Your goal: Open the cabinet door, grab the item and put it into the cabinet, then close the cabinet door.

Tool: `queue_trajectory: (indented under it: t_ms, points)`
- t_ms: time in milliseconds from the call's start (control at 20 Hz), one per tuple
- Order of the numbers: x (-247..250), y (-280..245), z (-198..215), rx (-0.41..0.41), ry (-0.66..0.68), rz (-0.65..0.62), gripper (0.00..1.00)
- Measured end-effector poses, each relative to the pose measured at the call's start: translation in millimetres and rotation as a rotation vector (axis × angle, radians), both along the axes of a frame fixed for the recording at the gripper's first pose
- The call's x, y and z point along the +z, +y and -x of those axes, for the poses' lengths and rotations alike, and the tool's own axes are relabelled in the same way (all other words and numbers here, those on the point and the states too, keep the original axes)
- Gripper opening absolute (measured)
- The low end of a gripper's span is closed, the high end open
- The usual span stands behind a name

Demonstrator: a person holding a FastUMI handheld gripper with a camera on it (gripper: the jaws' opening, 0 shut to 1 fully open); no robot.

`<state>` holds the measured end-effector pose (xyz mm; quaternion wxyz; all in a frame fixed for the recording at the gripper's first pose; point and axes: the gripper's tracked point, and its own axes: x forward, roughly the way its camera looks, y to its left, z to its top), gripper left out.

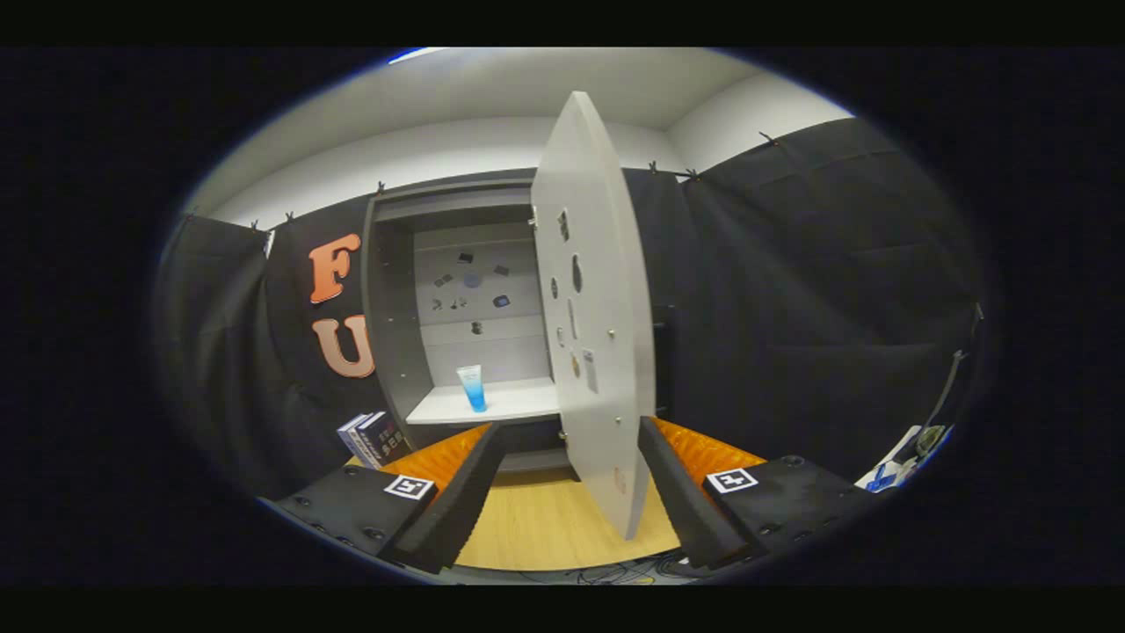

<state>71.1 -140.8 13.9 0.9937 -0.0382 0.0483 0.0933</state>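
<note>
Blue translucent tube (473, 388) stands upright on the grey cabinet's white shelf (518, 404). White cabinet door (598, 308) is open. Gripper (567, 483) is spread wide, holding nothing, its fingers on both sides of the door's lower edge.

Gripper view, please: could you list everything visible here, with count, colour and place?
cabinet: one, grey, against the black cloth wall, beyond the fingers.
cabinet door: one, pale grey, swung open, its edge reaching between the fingers.
tube: one, blue and clear, upright on the cabinet's white shelf.
books: a few, dark, left of the cabinet.
table: one, light wood, under the fingers.
gripper: one, fingers open, empty.
</note>
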Motion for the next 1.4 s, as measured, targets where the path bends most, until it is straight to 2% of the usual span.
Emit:
queue_trajectory:
  t_ms: [350, 550, 750, 900, 1400]
  points:
    - [-16.3, -83.0, -37.6, -0.12, -0.003, 0.02, 0.96]
    - [-43.5, -107.2, -73.1, -0.175, 0.042, 0.06, 0.96]
    - [-53.1, -104.4, -88.5, -0.163, 0.067, 0.047, 0.97]
    - [-59.0, -95.0, -91.8, -0.119, 0.077, 0.042, 0.97]
    - [-62.3, -78.2, -88.6, -0.107, 0.064, 0.034, 0.95]
